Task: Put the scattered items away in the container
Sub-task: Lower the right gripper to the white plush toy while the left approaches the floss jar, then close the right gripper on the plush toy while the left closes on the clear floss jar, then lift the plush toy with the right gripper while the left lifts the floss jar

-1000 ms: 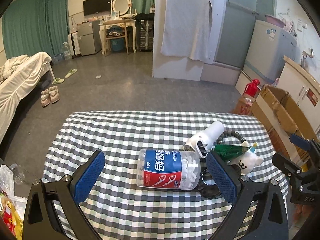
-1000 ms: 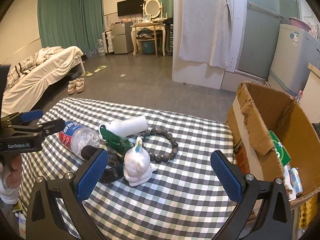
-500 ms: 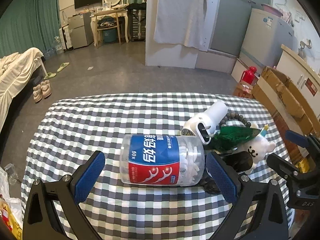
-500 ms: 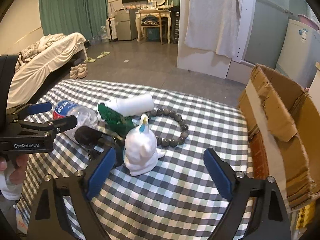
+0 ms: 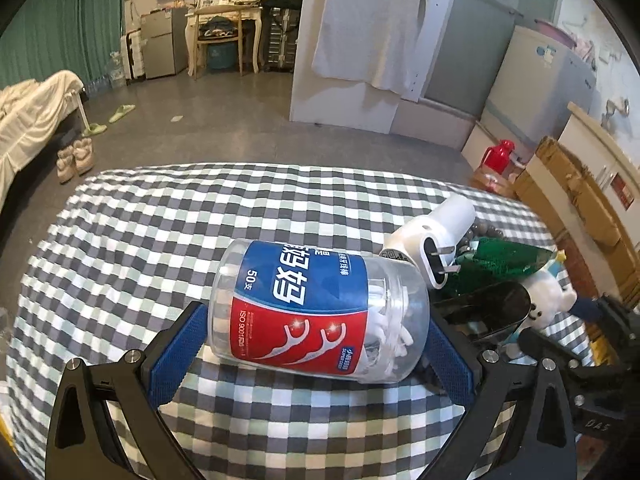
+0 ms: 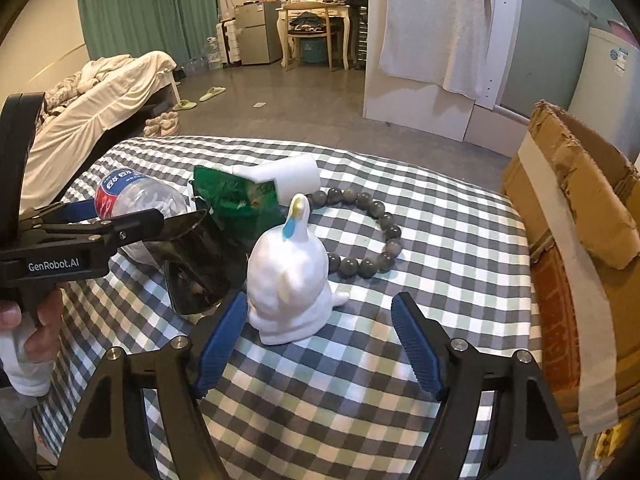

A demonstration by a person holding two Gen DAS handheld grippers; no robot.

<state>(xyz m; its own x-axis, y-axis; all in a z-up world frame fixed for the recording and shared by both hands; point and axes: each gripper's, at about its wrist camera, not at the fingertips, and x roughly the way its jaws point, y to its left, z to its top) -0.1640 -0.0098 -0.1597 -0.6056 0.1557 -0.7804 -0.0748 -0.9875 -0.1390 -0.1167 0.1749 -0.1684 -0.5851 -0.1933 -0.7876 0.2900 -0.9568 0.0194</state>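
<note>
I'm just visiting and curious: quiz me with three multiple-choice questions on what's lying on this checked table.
1. Where is the bead bracelet?
A. behind the white figurine
B. inside the cardboard box
C. on the floor

2. What colours is the label of the floss-pick jar?
A. yellow and black
B. blue and red
C. all green

3. How does the jar rest?
A. upright
B. on its side
C. upside down

Answers: 1 A, the beads curve round behind the figurine on the cloth. 2 B, blue above red. 3 B, it lies lengthwise between the left gripper's jaws.
</note>
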